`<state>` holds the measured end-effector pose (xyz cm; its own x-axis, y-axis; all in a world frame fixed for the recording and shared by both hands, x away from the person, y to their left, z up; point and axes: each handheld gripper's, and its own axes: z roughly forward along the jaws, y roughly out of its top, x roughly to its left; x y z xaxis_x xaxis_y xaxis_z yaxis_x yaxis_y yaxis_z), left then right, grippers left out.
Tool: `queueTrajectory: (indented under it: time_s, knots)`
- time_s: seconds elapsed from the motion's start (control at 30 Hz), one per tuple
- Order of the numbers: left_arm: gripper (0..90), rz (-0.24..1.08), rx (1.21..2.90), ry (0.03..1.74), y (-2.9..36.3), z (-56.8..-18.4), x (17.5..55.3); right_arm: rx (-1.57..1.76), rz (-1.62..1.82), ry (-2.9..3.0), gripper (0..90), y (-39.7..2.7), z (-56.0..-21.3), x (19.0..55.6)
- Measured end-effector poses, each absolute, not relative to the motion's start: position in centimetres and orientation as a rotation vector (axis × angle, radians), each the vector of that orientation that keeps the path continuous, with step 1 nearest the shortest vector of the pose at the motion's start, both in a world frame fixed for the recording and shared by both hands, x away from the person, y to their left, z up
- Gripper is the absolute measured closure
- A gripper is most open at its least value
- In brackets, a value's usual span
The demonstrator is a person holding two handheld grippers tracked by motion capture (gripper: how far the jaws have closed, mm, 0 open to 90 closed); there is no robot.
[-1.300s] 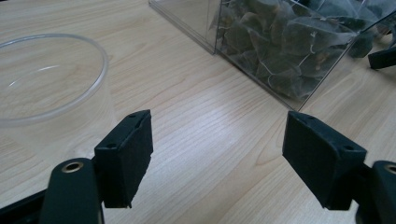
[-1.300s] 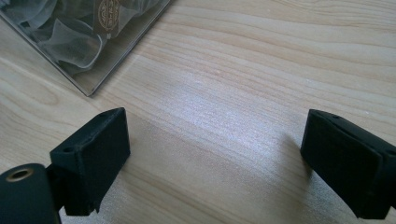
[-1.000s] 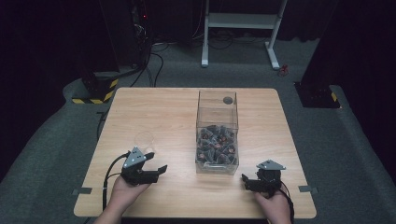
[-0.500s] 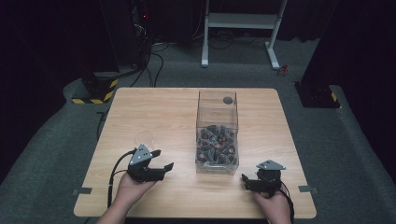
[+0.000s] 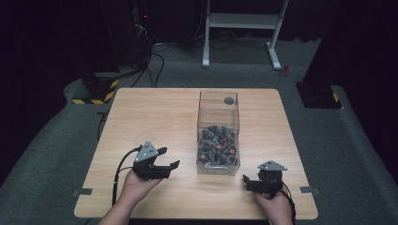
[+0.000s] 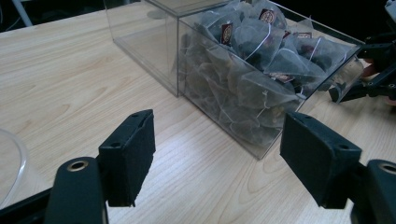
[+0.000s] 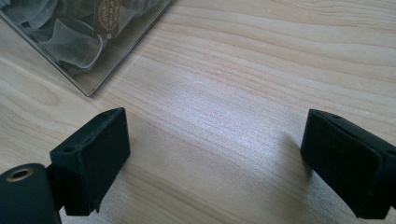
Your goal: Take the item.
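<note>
**Both grippers spread wide, flanking the tea-bag box**

High view: a light wooden table point(image 5: 155, 117) fills the middle of the frame. On it, right of centre, stands a clear rectangular plastic box point(image 5: 218, 105), long axis running away from the camera. Its near half is heaped with translucent pyramid tea bags with dark tags point(image 5: 218, 145); the far half is bare apart from a small dark round spot near the far wall.

Left gripper point(image 5: 165, 158): lower left of centre in the high view, held in a hand coming up from the bottom edge, grey three-cornered plate on top, cable looping down its left side. It points toward the box, near it but not touching. In the left gripper view the two black padded jaws stand far apart with nothing between them; the box's near corner and its tea bags point(image 6: 261, 60) sit just ahead, upper centre to upper right of the frame. A curved clear rim point(image 6: 14, 158) shows at the left edge; what it belongs to cannot be told.

Right gripper point(image 5: 247, 182): lower right in the high view, just beyond the box's near right corner, apart from it. Right gripper view: jaws released, wide, over bare wood point(image 7: 261, 70); a box corner point(image 7: 88, 46) sits in the upper left of the frame.
</note>
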<state>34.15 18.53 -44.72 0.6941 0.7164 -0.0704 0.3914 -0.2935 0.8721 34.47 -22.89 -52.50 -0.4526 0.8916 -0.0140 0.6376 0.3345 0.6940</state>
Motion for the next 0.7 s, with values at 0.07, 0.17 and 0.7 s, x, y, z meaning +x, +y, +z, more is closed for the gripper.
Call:
queueTrajectory:
  time_s: [0.07,0.17,0.7]
  knots:
    - [27.2,0.410,1.912,0.860,18.3,-44.6,34.3,1.350,0.883,2.210,8.1,-22.9,-52.5,34.5]
    - [27.4,0.406,1.917,0.846,17.9,-44.4,34.5,1.349,0.881,2.211,8.0,-22.9,-52.5,34.5]
    - [28.3,0.379,1.904,0.823,16.6,-43.7,35.5,1.347,0.882,2.213,8.1,-22.9,-52.5,34.5]
